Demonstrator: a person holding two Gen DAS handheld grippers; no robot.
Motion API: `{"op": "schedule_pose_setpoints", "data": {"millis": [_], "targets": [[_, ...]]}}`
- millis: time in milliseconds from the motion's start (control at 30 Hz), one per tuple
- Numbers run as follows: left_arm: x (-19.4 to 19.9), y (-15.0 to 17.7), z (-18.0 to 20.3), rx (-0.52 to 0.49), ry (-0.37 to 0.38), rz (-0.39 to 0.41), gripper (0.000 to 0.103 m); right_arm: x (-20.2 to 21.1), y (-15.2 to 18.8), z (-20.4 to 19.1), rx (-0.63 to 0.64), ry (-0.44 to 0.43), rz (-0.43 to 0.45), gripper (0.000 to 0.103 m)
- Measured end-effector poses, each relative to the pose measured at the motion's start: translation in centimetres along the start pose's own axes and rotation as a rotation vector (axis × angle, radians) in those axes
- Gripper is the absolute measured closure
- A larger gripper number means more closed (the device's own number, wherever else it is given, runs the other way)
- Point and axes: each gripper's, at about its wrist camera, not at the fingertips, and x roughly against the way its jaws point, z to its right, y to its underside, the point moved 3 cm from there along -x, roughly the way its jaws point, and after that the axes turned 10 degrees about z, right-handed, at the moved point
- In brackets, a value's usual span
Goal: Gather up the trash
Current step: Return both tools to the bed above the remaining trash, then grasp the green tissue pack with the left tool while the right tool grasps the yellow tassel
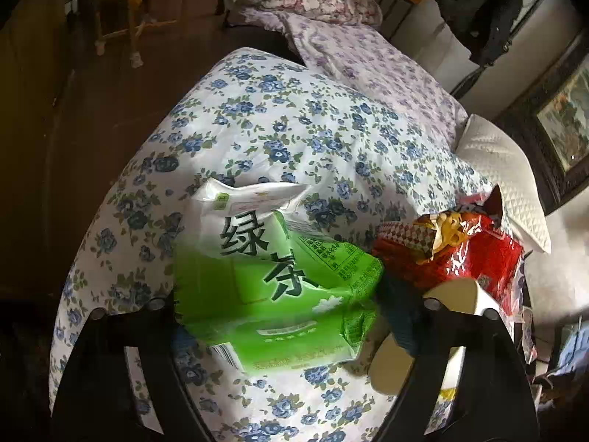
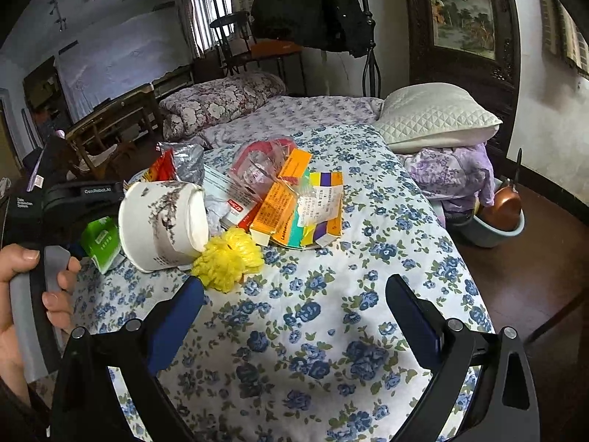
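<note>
Down over the flowered quilt the left gripper tilts steeply, its jaws set wide on either side of a crumpled green tea carton, though blur and the carton hide whether the pads touch it. Beside it lie a paper cup on its side, a red wrapper and flattened boxes. Meanwhile the right gripper hovers over bare quilt, jaws apart and empty; a hand grips the left tool's handle.

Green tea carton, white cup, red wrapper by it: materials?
Green tea carton: coated paperboard, semi-gloss; creased folds, crushed corners. White cup: probably paper, matte; rolled rim, printed branch motif. Red wrapper: plastic film, glossy; sharp glints and crinkles.
</note>
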Motion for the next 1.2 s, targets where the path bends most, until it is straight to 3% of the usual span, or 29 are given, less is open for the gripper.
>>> {"op": "schedule_pose_setpoints", "data": {"millis": [133, 433, 567, 767, 900, 1100, 1200], "targets": [[1.9, -0.3, -0.6, 0.023, 0.02, 0.012, 0.026, -0.1, 0.1, 0.0, 0.018, 0.015, 0.006, 0.006], [9.3, -1.5, -1.4, 0.009, 0.042, 0.186, 0.029, -2.1, 0.9, -2.9, 0.076, -0.091, -0.098, 0.007], [9.2, -1.6, -0.9, -0.011, 0.059, 0.178, 0.029, -3.6, 0.4, -4.6, 0.143, -0.104, -0.144, 0.024], [8.7, -1.3, -0.4, -0.017, 0.086, 0.155, 0.032, -5.6, -0.1, -5.4, 0.166, -0.08, -0.146, 0.027], [8.9, -1.4, 0.2, -0.027, 0.093, 0.16, 0.032, -6.5, -0.2, -5.6, 0.168, -0.109, -0.165, 0.049], [9.5, -1.2, 0.9, -0.069, 0.101, 0.176, 0.032, -4.7, -0.1, -5.1, 0.172, -0.136, -0.166, 0.061], [10.3, -1.2, 1.1, -0.083, 0.109, 0.198, 0.032, -2.4, -0.3, -4.5, 0.178, -0.146, -0.143, 0.062]]}}
